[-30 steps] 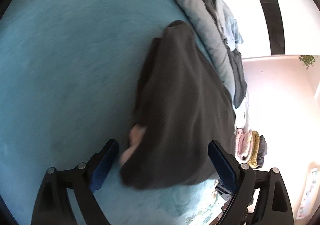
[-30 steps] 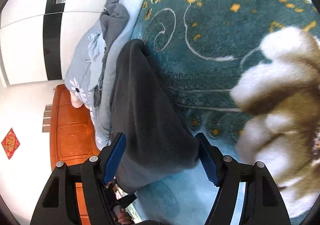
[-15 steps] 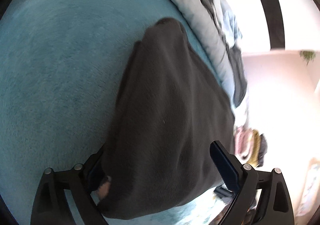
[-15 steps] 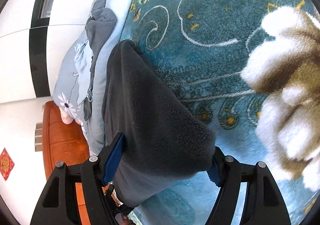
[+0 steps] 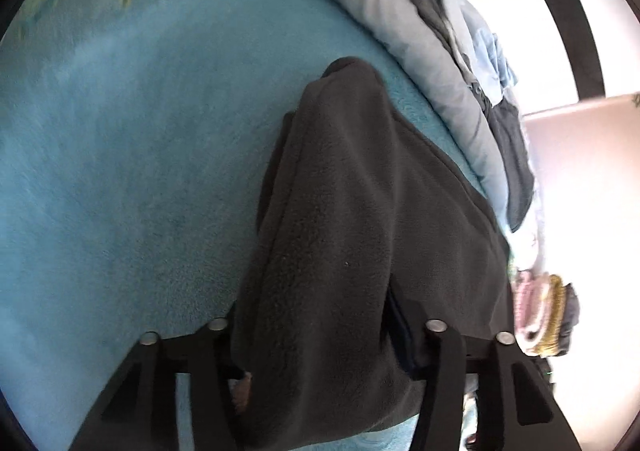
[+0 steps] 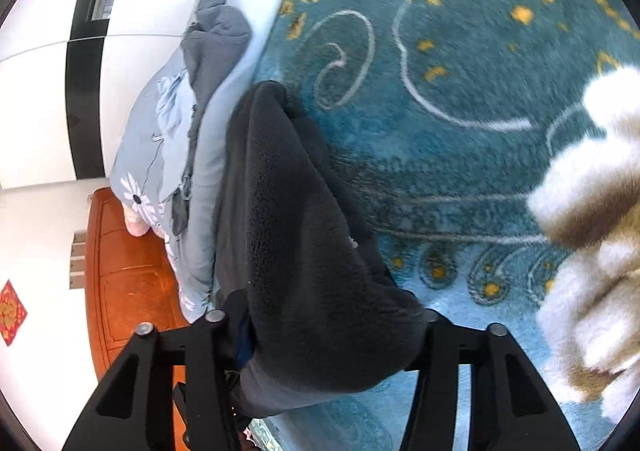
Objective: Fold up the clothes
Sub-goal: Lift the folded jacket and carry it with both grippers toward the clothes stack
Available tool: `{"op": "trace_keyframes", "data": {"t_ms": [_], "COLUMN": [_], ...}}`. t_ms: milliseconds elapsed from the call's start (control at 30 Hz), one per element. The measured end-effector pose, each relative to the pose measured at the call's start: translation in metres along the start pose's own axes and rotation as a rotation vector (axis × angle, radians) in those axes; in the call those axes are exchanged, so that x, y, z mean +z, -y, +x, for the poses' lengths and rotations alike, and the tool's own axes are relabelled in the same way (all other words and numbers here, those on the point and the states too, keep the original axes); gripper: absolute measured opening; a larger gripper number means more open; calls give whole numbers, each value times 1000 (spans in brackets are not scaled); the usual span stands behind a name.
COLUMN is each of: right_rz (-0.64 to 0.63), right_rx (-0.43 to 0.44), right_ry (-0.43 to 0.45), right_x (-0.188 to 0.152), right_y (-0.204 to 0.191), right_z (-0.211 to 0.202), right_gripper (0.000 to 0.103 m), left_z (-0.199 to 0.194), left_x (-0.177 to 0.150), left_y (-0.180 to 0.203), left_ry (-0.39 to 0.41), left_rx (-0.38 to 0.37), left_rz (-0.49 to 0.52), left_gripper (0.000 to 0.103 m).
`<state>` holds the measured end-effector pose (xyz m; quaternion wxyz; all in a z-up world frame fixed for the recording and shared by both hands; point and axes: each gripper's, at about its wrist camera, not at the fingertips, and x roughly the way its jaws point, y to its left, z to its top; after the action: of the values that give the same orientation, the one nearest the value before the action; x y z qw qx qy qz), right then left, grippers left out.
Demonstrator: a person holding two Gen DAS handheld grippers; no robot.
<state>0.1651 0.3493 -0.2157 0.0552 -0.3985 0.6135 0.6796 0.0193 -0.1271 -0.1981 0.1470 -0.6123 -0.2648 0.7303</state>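
Observation:
A dark grey fleece garment (image 5: 352, 219) lies folded lengthwise on the teal blanket (image 5: 128, 171), running away from both cameras. My left gripper (image 5: 320, 335) is shut on its near end, with fleece bunched between the fingers and hiding the tips. In the right wrist view the same garment (image 6: 296, 235) fills the space between the fingers, and my right gripper (image 6: 324, 331) is shut on its other near corner. The far end of the garment rests on the blanket.
A light blue duvet (image 5: 404, 15) with grey clothes on it lies beyond the garment. A stack of folded clothes (image 5: 544, 315) sits at the right. A white-and-brown fluffy garment (image 6: 592, 235) lies on the patterned blanket. An orange wooden headboard (image 6: 128, 275) stands at the left.
Both grippers have moved forward over the garment's near edge and closed on it. The fleece now bunches up between each pair of fingers.

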Motion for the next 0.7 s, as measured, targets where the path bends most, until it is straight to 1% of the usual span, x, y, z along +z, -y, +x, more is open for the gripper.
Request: {"op": "trace_keyframes", "data": {"t_ms": [33, 133, 233, 300, 367, 433, 467, 600, 700], "right_rz": [-15, -66, -113, -143, -182, -204, -215, -222, -222], "right_rx": [8, 27, 53, 74, 92, 101, 106, 109, 85], "right_ry": [-5, -15, -11, -7, 0, 5, 13, 68, 120], "right_x": [3, 10, 19, 27, 36, 43, 48, 63, 73], "right_y": [-4, -18, -32, -41, -48, -48, -44, -19, 7], "right_z": [-3, -12, -29, -42, -63, -86, -105, -176, -234], "right_gripper": [47, 44, 41, 40, 40, 40, 40, 40, 40], "left_z": [-4, -12, -29, -41, -46, -46, -44, -33, -18], "left_x": [0, 10, 11, 7, 0, -8, -14, -54, -89], "left_y": [9, 45, 83, 112, 142, 176, 192, 257, 299], "left_ry": [7, 31, 58, 69, 73, 68, 61, 5, -55], "left_rx": [24, 76, 91, 87, 72, 53, 39, -24, -68], "left_rz": [23, 91, 164, 216, 269, 324, 353, 469, 543], "left_gripper": [44, 41, 40, 40, 40, 40, 40, 40, 40]}}
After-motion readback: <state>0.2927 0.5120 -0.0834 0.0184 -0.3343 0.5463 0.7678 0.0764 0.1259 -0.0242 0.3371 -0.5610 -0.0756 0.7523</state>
